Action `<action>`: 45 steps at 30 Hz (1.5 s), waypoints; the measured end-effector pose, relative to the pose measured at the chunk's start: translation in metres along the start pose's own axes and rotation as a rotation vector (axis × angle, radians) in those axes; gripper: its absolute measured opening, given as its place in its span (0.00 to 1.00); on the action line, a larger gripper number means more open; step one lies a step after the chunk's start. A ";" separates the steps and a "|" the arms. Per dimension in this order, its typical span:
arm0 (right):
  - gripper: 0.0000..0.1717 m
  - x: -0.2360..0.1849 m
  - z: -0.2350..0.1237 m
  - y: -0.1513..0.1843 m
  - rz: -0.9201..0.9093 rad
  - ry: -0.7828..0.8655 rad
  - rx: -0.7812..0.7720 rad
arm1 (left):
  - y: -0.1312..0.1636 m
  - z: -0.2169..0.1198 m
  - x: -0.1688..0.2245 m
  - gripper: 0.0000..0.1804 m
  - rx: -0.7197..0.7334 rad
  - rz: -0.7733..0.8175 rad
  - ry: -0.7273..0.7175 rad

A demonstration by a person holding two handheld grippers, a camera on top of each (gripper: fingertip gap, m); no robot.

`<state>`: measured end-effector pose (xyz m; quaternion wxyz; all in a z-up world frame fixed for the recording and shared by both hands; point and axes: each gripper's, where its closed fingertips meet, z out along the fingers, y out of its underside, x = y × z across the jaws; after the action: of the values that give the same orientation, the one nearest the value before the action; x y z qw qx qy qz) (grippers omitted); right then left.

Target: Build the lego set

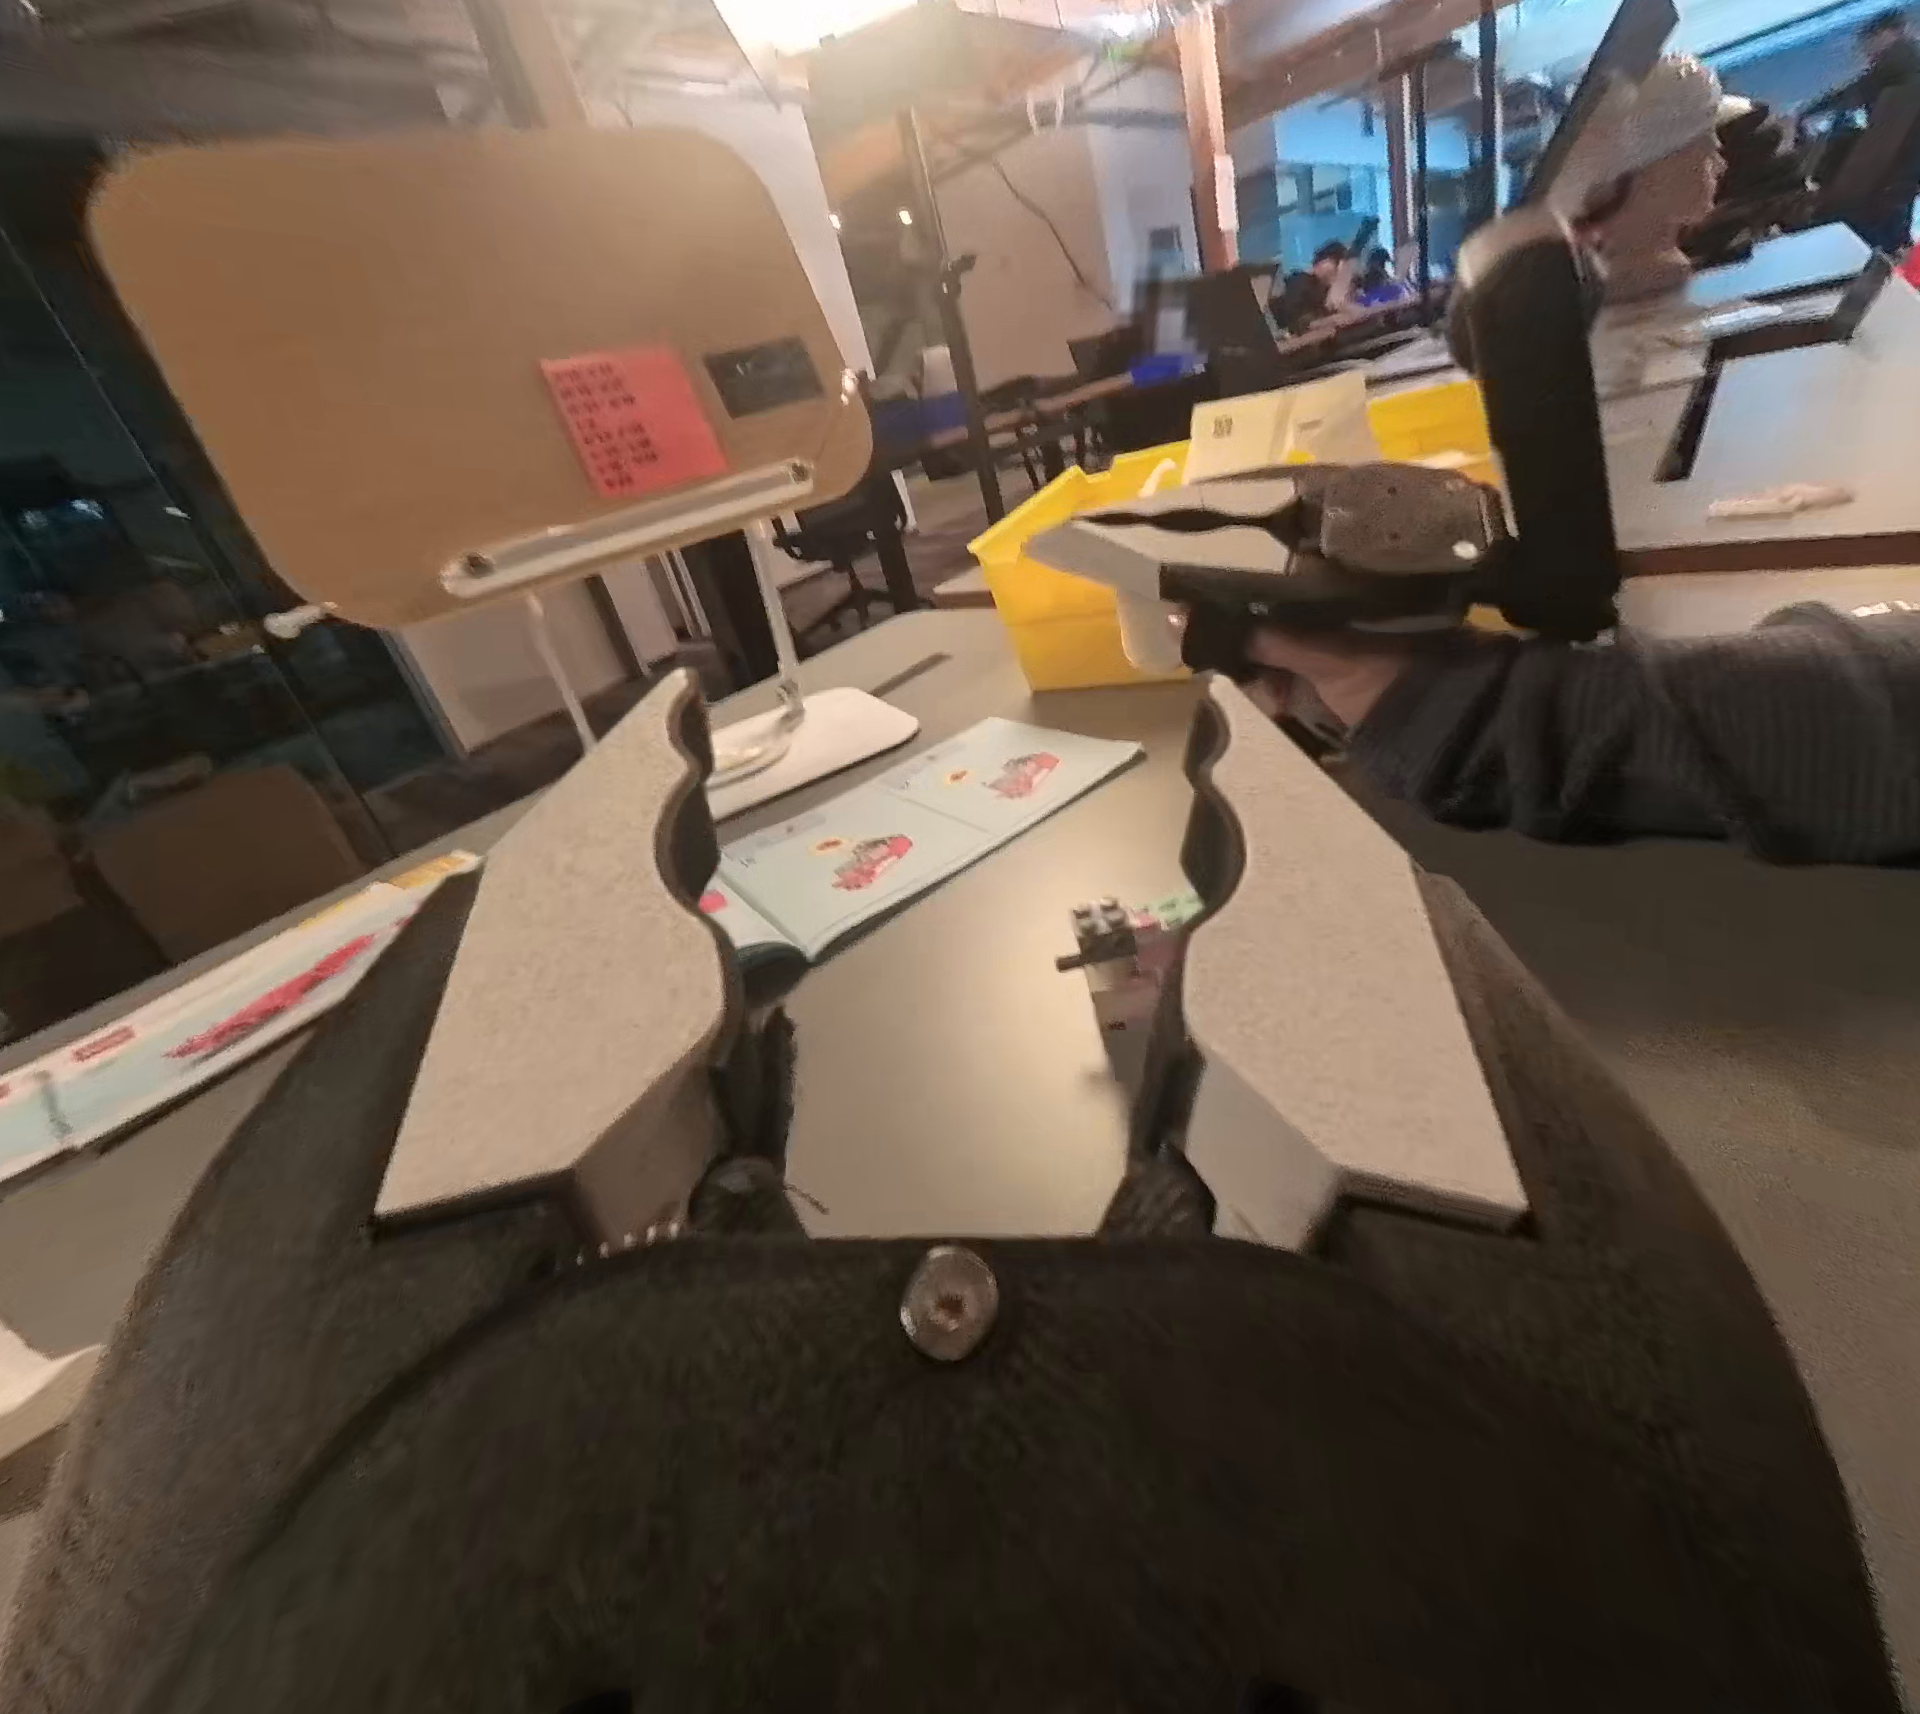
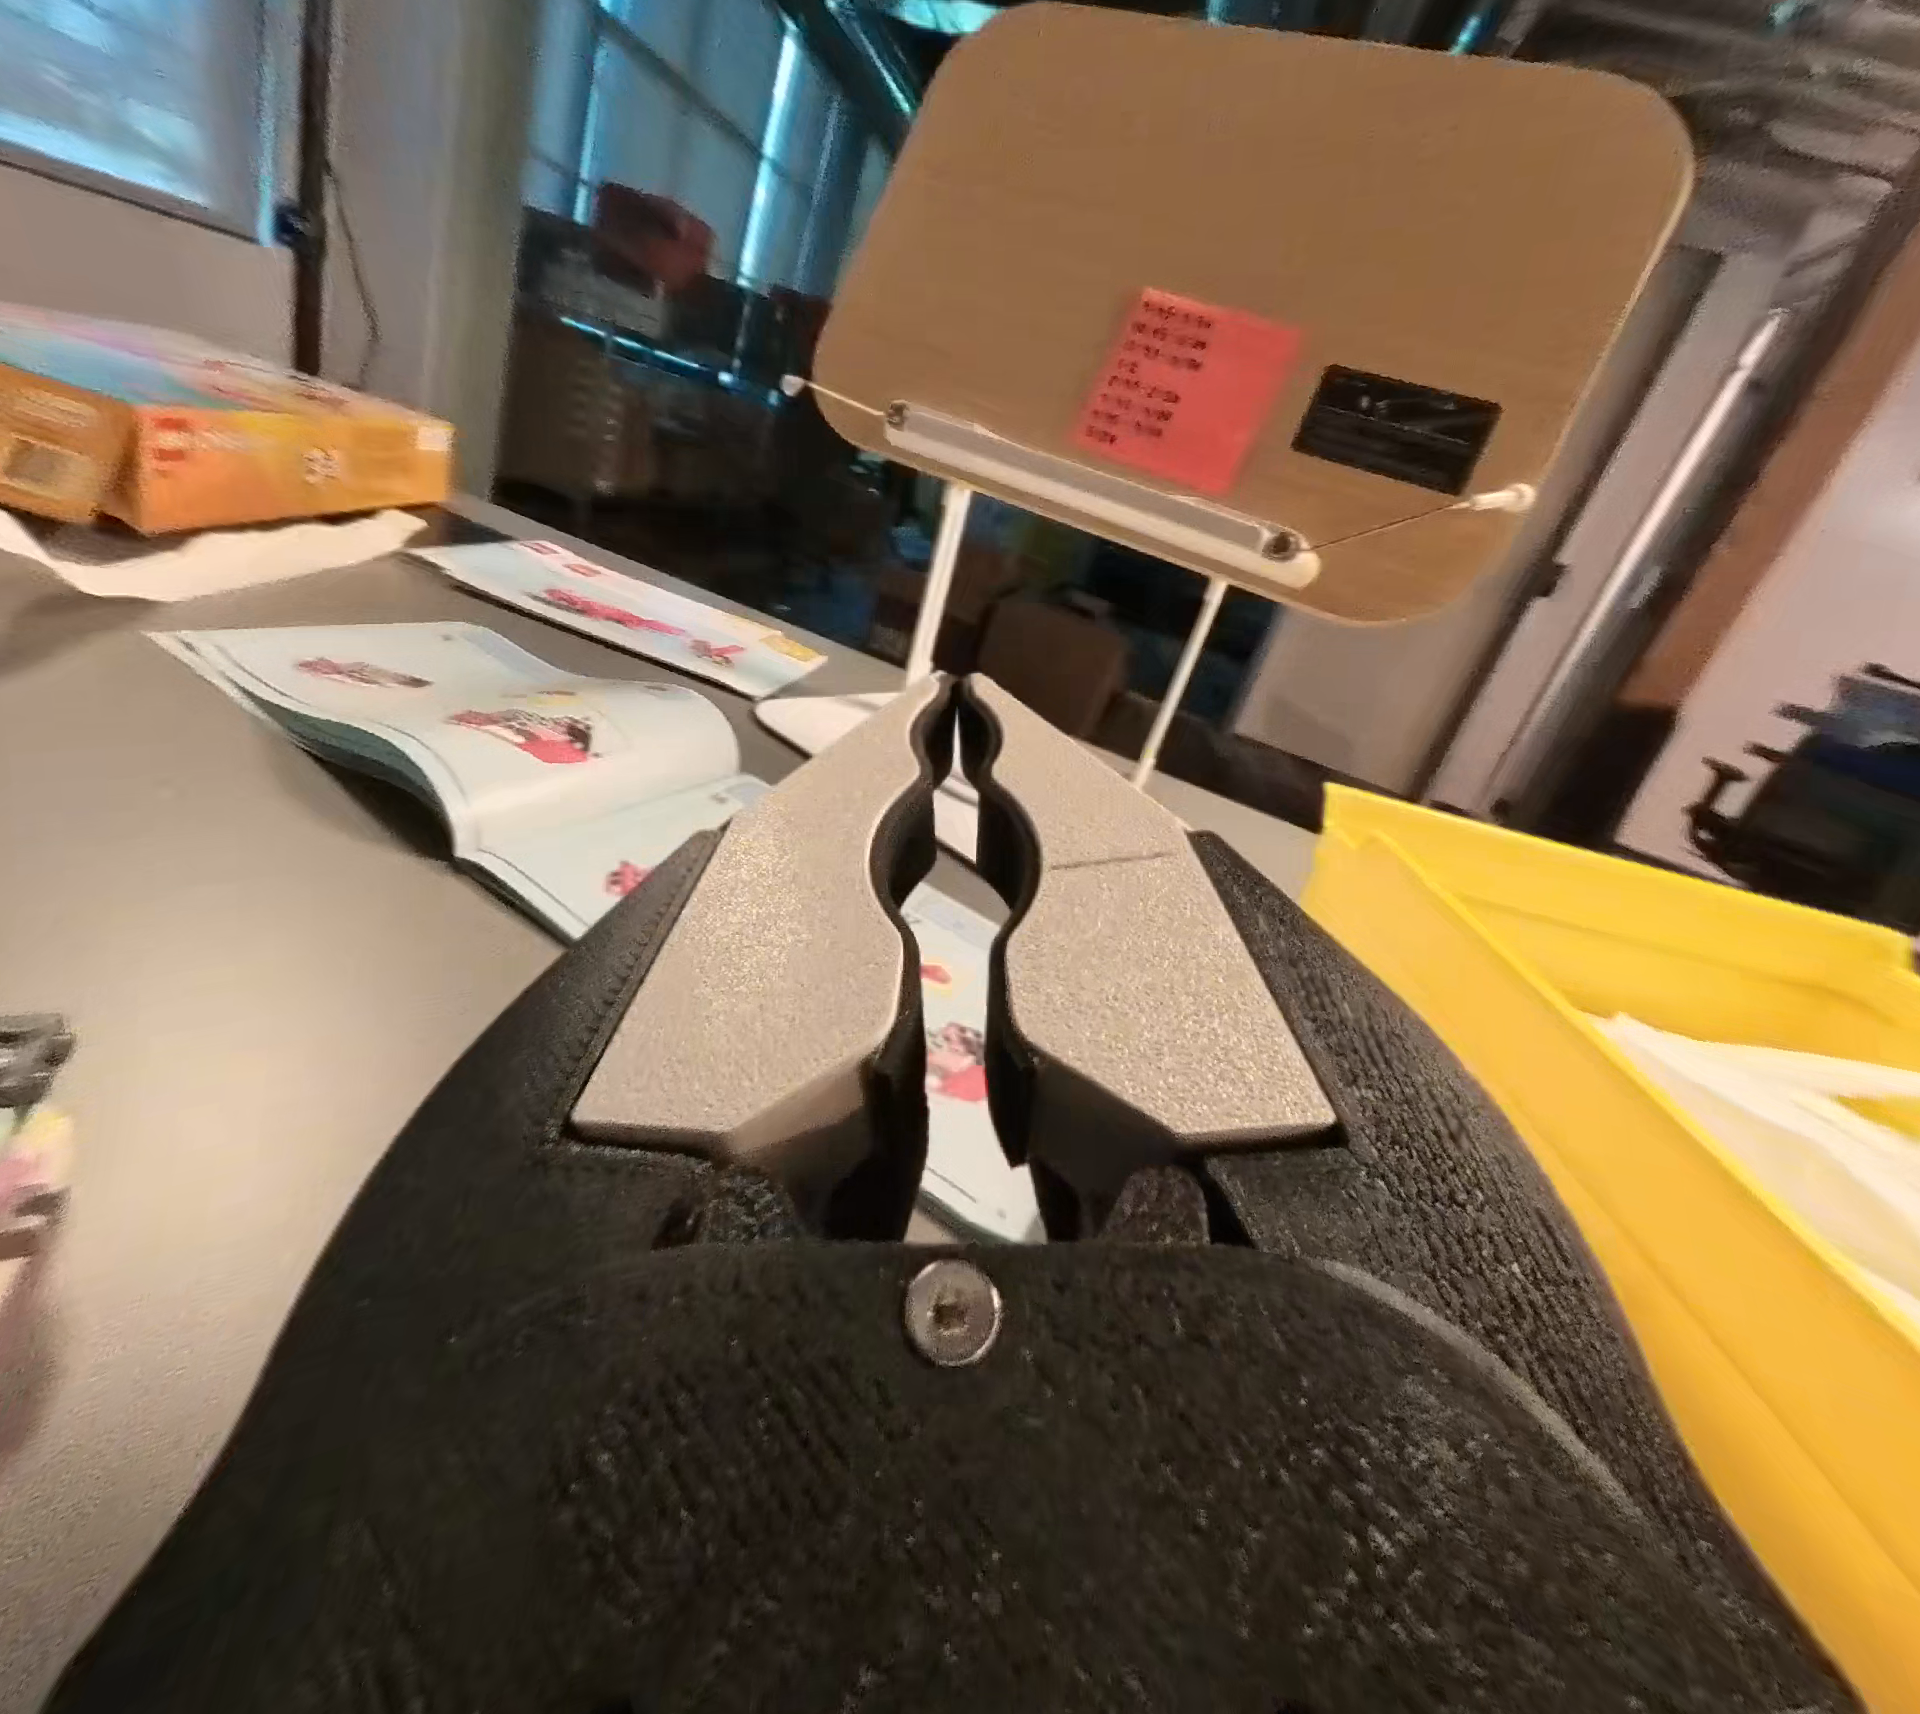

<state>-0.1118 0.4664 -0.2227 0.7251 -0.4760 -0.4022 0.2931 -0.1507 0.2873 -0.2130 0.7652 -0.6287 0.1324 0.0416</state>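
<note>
My left gripper (image 1: 951, 696) is open wide and empty above a grey table (image 1: 935, 1072). An open instruction booklet (image 1: 914, 817) lies beyond its fingertips. A small dark brick assembly (image 1: 1112, 947) stands on the table right beside its right finger (image 1: 1299, 916), not touching the pads. My right gripper (image 2: 954, 693) is shut with nothing between its pads. It also shows in the left wrist view (image 1: 1049, 544), held level by a hand in a dark sleeve in front of a yellow bin (image 1: 1049, 615). The same booklet (image 2: 468, 729) lies to its left.
A wooden book stand (image 2: 1247, 293) with a red note on it stands on a white base (image 1: 821, 729) at the table's far edge. The yellow bin (image 2: 1558, 989) holds white bags. A second booklet (image 2: 623, 615) and an orange box (image 2: 239, 449) lie at the left. My hands' fingertips stand some 20 centimetres from each other.
</note>
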 end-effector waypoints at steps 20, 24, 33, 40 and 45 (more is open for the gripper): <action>0.00 0.006 0.000 0.018 -0.274 0.104 -0.127 | -0.019 -0.028 -0.073 0.37 -0.037 -0.111 -0.225; 0.00 0.013 -0.002 0.020 -0.248 0.128 -0.138 | -0.074 -0.067 -0.042 0.31 -0.049 -0.231 -0.215; 0.00 0.019 -0.003 0.017 -0.238 0.168 -0.124 | -0.099 -0.274 -0.159 0.26 -0.533 -0.095 -0.664; 0.00 0.021 -0.003 0.017 -0.258 0.191 -0.137 | 0.015 -0.332 -0.154 0.18 -1.184 -0.361 -0.250; 0.00 0.023 -0.003 0.018 -0.253 0.196 -0.140 | 0.052 -0.353 -0.122 0.12 -1.499 -0.382 0.090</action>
<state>-0.0986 0.4900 -0.2330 0.7572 -0.4970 -0.4056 0.1228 -0.3333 -0.0329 -0.2924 0.1231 -0.9916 -0.0110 -0.0383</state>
